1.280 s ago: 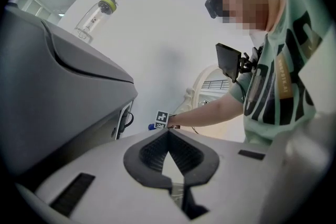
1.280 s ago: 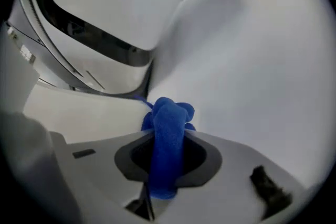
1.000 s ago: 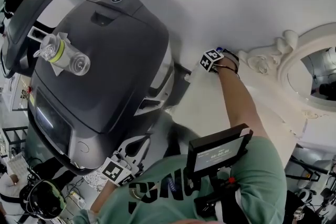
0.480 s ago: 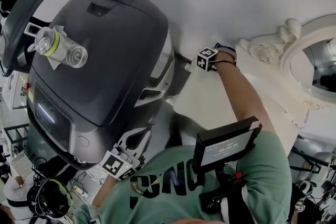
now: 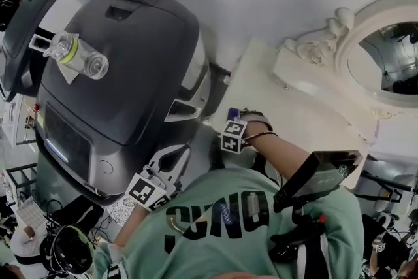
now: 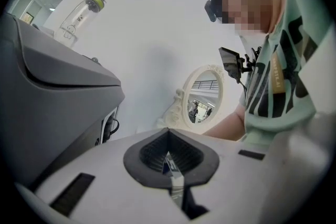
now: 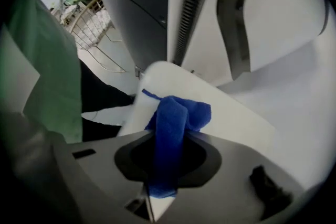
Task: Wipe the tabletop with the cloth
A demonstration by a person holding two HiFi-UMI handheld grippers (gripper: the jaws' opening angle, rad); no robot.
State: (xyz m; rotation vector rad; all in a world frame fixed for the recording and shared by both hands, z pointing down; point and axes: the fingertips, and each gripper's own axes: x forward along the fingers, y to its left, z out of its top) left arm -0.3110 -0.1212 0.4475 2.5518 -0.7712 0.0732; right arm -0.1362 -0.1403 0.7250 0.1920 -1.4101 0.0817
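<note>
Head view looks steeply down on a white tabletop [image 5: 261, 95] that lies between a big dark grey machine [image 5: 117, 82] on the left and an ornate cream mirror [image 5: 385, 42] on the right. A clear bottle [image 5: 77, 57] with a yellow-green band lies on its side on top of the machine. The right gripper [image 5: 230, 119] is over the tabletop's near left corner, just beside the machine, with its marker cube [image 5: 233, 136] facing up. In the right gripper view its jaws are clamped on a blue cloth [image 7: 177, 113]. The cloth runs up between them and bunches at the tips, and the bunched end rests on the white surface close to its edge. The left gripper [image 5: 163, 173] is low at the near side of the machine, off the tabletop. In the left gripper view its jaws are closed together with nothing between them, and they point across at the mirror and the white wall, with the machine's side at the left. The person wears a green shirt [image 5: 222, 232], and a small dark screen [image 5: 317, 176] sits at the chest.
</note>
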